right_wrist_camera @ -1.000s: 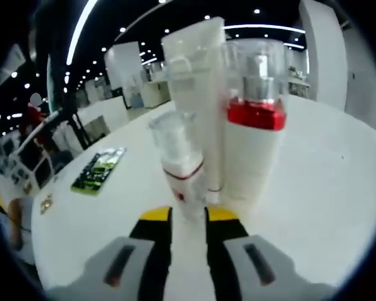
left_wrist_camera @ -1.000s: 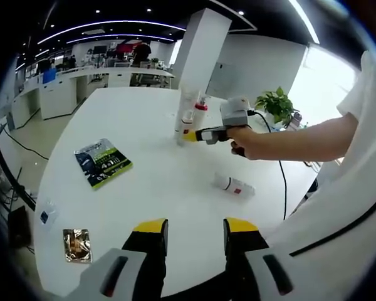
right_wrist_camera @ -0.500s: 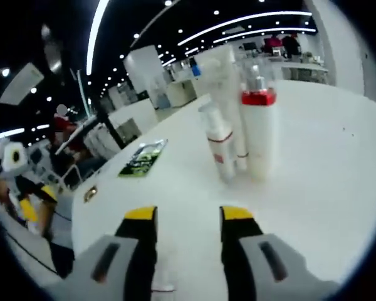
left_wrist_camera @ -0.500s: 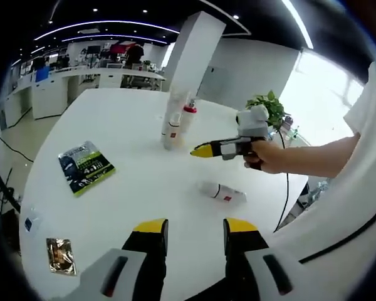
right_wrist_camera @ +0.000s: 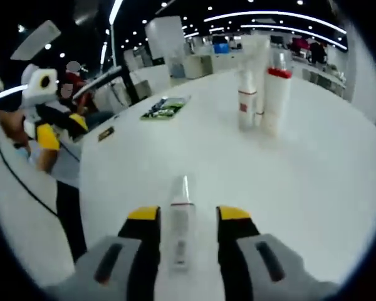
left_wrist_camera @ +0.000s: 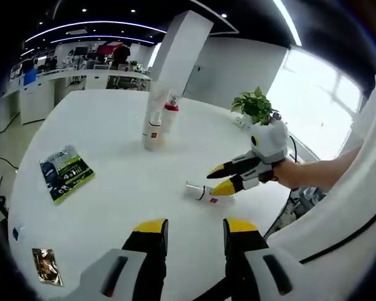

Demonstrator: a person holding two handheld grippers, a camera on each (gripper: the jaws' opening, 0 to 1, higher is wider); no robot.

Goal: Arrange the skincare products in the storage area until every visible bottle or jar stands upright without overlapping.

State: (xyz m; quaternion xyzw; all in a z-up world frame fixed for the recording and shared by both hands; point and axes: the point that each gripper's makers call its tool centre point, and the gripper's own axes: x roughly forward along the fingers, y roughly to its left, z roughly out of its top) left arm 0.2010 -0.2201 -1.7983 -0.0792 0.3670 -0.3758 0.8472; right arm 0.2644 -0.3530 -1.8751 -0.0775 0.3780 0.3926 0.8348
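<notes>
Lower centre of the right gripper view, the fallen bottle (right_wrist_camera: 179, 222) lies between my right gripper's (right_wrist_camera: 182, 214) wide-open jaws, not yet gripped, so next I'd close and stand it by the upright bottles (right_wrist_camera: 262, 99); left gripper (left_wrist_camera: 190, 227) open, empty.

On the white table (left_wrist_camera: 113, 188), the right hand-held gripper (left_wrist_camera: 220, 178) hovers open-jawed over a fallen bottle (left_wrist_camera: 207, 192).

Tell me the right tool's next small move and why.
Probably close the right tool on the small white bottle lying flat on the white table. Its jaws are open on either side of it, while three other white bottles already stand upright.
</notes>
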